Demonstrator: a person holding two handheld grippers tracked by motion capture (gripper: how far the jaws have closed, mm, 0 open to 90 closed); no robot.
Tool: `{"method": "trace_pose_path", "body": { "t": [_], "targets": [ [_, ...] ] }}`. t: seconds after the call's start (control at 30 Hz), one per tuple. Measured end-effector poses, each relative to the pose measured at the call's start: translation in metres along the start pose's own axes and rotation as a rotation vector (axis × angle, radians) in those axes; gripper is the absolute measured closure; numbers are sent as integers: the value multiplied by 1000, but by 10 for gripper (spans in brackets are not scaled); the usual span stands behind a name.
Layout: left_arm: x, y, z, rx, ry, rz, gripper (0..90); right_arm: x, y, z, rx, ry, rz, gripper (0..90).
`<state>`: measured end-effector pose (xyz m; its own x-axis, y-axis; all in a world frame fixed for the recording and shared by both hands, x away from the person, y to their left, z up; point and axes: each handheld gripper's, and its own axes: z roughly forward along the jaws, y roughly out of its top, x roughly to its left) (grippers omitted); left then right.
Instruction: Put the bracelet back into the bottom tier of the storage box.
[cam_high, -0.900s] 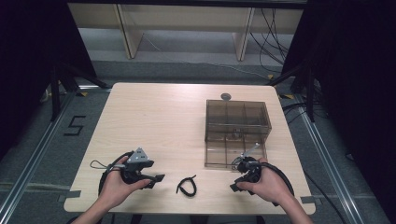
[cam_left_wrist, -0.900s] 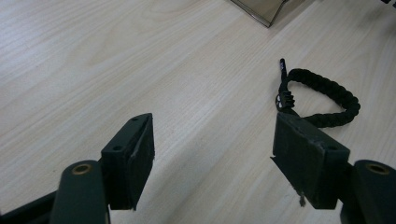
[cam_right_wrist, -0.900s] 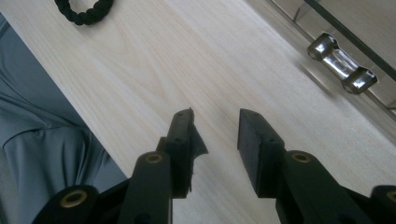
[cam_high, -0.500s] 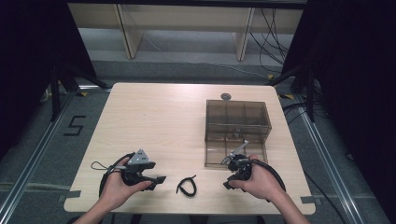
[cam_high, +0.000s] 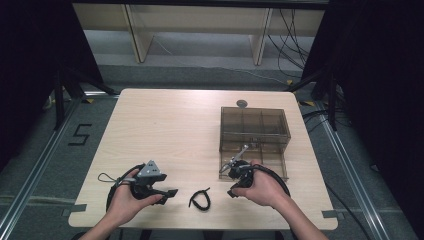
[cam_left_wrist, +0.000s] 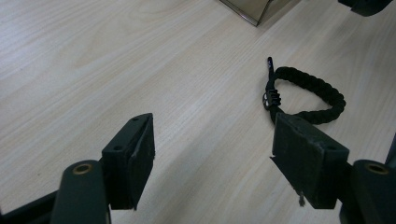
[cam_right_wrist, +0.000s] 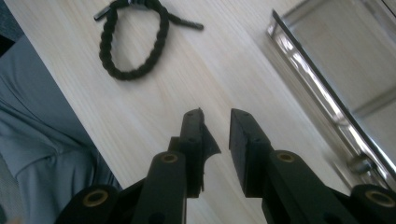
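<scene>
Moved right gripper (cam_right_wrist: 215, 116) left, away from brown box (cam_high: 255, 131), closer to black bracelet (cam_high: 200, 198) lying flat at bottom middle. Tongs a little apart, holding nothing. Left gripper (cam_left_wrist: 212, 128) wide apart beside bracelet. Looks like 1 grab coming.

light: even, from overhead, table (cam_high: 170, 125) bright | surroundings: black at left and right of the frame in the high view | shadows: soft, faint | glare: white streaks on box (cam_right_wrist: 322, 70) rim | blur: near jaws soft in both gripper views | grain: slight
</scene>
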<state>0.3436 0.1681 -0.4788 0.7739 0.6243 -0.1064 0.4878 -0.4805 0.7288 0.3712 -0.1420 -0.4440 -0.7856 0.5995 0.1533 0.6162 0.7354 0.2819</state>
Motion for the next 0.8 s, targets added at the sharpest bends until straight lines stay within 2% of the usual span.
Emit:
{"method": "trace_pose_path", "body": {
  "t": [0.17, 0.23, 0.37, 0.4, 0.43, 0.6, 0.63, 0.7, 0.73, 0.77, 0.8],
  "targets": [
    [0, 0, 0, 3, 5, 4, 299, 6, 13, 10, 18, 3, -42, 762],
    [0, 0, 0, 4, -2, 9, 298, 10, 18, 14, 23, 17, -30, 765],
    [0, 0, 0, 4, -2, 7, 299, 13, 23, 18, 29, 28, -38, 768],
    [0, 0, 0, 5, -1, 9, 299, 12, 25, 20, 34, 15, -65, 768],
    [0, 0, 0, 6, -1, 9, 298, 12, 26, 21, 33, 13, -69, 769],
    [-1, 0, 0, 5, 3, 8, 298, 15, 31, 24, 30, 18, -66, 770],
    [0, 0, 0, 10, -2, 14, 298, 16, 32, 24, 33, 26, -50, 770],
    [-1, 0, 0, -5, -1, -3, 299, 20, 36, 25, 23, 42, -10, 769],
    [-1, 0, 0, -5, -1, -3, 298, 20, 36, 25, 23, 42, -10, 769],
    [0, 0, 0, 8, -1, 11, 298, 18, 37, 27, 28, 25, -43, 767],
    [0, 0, 0, 8, -1, 11, 298, 19, 38, 28, 30, 27, -34, 765]
  ]
}}
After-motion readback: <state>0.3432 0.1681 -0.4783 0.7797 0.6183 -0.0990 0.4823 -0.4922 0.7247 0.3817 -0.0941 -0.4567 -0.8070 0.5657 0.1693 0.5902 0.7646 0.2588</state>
